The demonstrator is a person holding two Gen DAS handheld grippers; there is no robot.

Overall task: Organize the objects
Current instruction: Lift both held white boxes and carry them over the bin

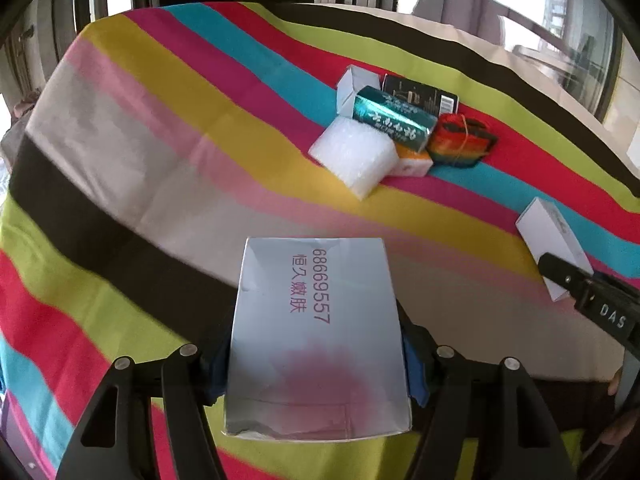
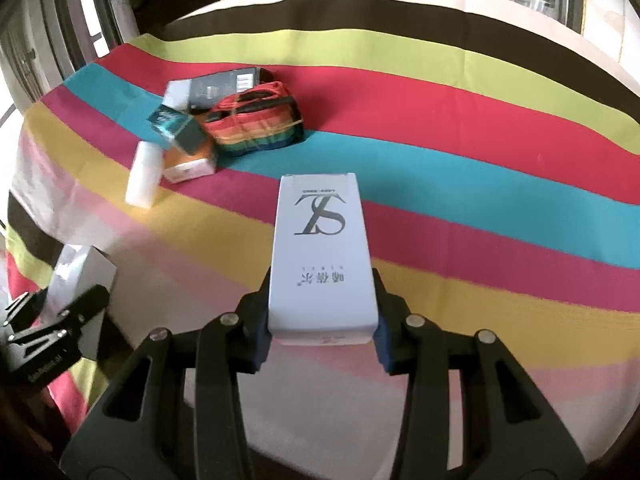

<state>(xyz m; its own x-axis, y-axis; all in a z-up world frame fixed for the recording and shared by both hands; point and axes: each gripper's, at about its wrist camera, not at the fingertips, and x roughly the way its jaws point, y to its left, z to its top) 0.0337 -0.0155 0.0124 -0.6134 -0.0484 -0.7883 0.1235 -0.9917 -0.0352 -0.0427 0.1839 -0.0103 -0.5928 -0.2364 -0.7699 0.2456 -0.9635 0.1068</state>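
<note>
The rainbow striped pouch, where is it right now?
In the right wrist view, the rainbow pouch lies upper left on the striped cloth, beside the dark box.

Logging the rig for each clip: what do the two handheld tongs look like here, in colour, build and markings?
Both tongs are matte black plastic. The left tongs and right tongs each have two angular fingers with cut-out slots, silver round rivets at the joints and dark blue pads at the tips. In the left wrist view, the right tongs' body carries white lettering reading DAS. No cables or sleeves show.
</note>
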